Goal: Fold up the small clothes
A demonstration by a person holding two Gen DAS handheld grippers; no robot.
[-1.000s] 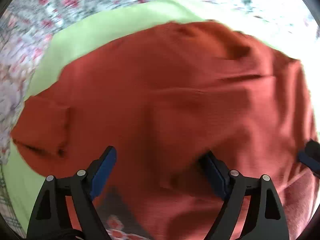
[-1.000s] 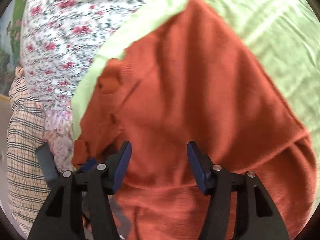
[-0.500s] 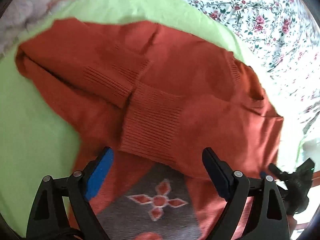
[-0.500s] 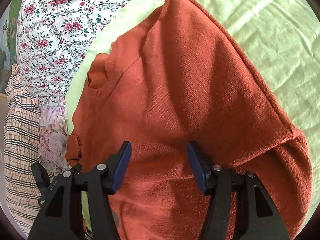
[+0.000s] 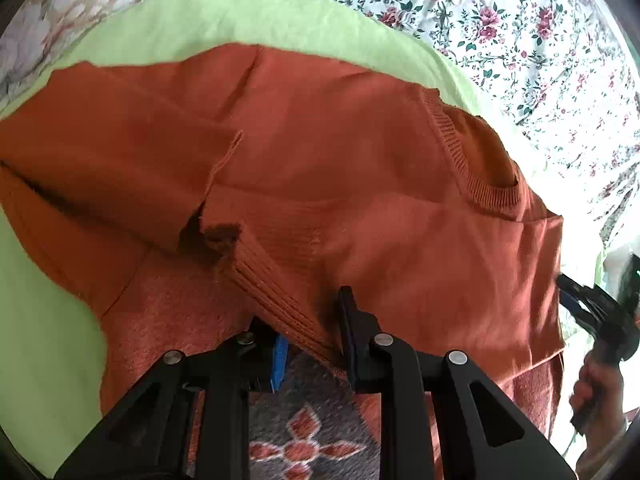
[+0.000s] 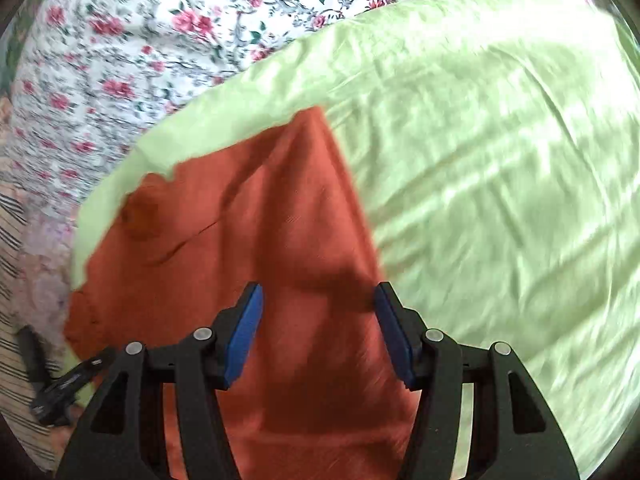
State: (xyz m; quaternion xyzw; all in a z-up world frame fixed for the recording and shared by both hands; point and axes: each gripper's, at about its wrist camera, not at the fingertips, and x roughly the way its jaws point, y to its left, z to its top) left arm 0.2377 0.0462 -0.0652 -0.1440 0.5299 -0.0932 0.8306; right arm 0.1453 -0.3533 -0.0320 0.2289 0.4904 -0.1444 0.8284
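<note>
though the left gripper (image 5: 310,322) has just closed on the jumper's (image 5: 360,184) ribbed cuff (image 5: 280,304), folding looks barely started; the right gripper (image 6: 318,330) hangs open above it.

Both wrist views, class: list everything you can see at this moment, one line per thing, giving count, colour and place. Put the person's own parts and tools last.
sweater: one, rust orange with a grey patterned panel, spread on the green sheet, ribbed cuff folded across its middle
green sheet: one, pale lime green, under the sweater
floral bedspread: one, white with pink flowers, beyond the sheet
checked fabric: one, beige with dark stripes, left edge of the right wrist view
left gripper: one, black with blue pads, jaws have just been closing and now pinch the ribbed cuff
right gripper: one, black with blue pads, jaws apart above the sweater, nothing pinched
hand: one, right edge of the left wrist view, holding the right gripper's handle
</note>
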